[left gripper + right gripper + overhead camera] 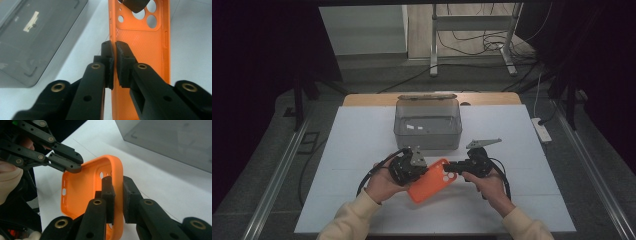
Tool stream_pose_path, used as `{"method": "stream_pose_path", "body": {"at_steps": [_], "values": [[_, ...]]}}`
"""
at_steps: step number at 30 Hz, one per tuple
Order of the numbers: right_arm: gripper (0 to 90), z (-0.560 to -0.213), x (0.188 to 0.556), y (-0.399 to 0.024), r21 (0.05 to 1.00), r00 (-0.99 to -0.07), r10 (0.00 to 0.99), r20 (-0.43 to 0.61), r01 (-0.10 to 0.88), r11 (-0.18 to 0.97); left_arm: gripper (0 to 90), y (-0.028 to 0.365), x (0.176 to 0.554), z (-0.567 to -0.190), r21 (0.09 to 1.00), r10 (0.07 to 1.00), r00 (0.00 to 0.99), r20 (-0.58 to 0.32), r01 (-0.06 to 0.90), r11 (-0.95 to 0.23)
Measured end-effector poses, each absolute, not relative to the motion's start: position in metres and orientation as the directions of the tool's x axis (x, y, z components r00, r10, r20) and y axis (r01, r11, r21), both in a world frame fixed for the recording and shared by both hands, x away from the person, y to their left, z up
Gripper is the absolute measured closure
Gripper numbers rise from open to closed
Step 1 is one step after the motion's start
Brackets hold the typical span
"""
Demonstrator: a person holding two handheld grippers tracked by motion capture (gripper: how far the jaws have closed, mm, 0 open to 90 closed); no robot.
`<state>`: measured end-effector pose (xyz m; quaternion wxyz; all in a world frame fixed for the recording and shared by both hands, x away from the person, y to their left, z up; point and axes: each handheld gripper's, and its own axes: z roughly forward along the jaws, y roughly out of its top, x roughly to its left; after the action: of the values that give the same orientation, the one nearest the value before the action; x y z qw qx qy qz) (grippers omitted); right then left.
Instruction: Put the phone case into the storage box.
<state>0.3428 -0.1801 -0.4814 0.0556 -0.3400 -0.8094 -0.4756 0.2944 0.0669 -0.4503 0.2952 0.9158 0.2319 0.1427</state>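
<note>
The orange phone case (430, 183) is a soft, open-backed shell with a textured inner face, round camera holes at one end and small slots along its side walls. It is held just above the white table (362, 150), near the middle of the front edge and in front of the grey box, tilted with its camera end toward the right. One long side wall and the camera-end rim are each pinched, so the case hangs between those two holds.

Orange phone case (432, 181), dotted texture inside; translucent grey box (428, 124); white table (352, 145).
</note>
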Motion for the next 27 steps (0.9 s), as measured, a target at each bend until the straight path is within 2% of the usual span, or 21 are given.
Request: {"method": "stream_pose_path", "body": {"at_steps": [1,4,8,11,18,27], "values": [[81.9,-0.48,0.342,-0.18,0.736,-0.764,0.496,0.412,0.6,0.314,80.7,0.068,0.295,-0.449,0.616,0.51,0.852,0.119,0.34,-0.711],[82.0,-0.477,0.341,-0.181,0.755,-0.776,0.488,0.399,0.58,0.305,60.8,0.072,0.296,-0.446,0.636,0.524,0.847,0.09,0.356,-0.685],[82.0,-0.473,0.34,-0.184,0.776,-0.78,0.489,0.39,0.564,0.282,40.7,0.081,0.299,-0.442,0.662,0.544,0.838,0.034,0.389,-0.64],[82.0,-0.472,0.34,-0.186,0.787,-0.79,0.476,0.387,0.551,0.276,32.4,0.088,0.301,-0.441,0.677,0.56,0.828,-0.011,0.419,-0.606],[82.0,-0.471,0.34,-0.187,0.8,-0.802,0.468,0.372,0.532,0.276,26.0,0.105,0.305,-0.441,0.699,0.546,0.828,-0.128,0.466,-0.542],[81.9,-0.469,0.339,-0.189,0.81,-0.807,0.469,0.358,0.518,0.273,25.1,0.119,0.308,-0.443,0.709,0.551,0.814,-0.187,0.5,-0.497]]}}
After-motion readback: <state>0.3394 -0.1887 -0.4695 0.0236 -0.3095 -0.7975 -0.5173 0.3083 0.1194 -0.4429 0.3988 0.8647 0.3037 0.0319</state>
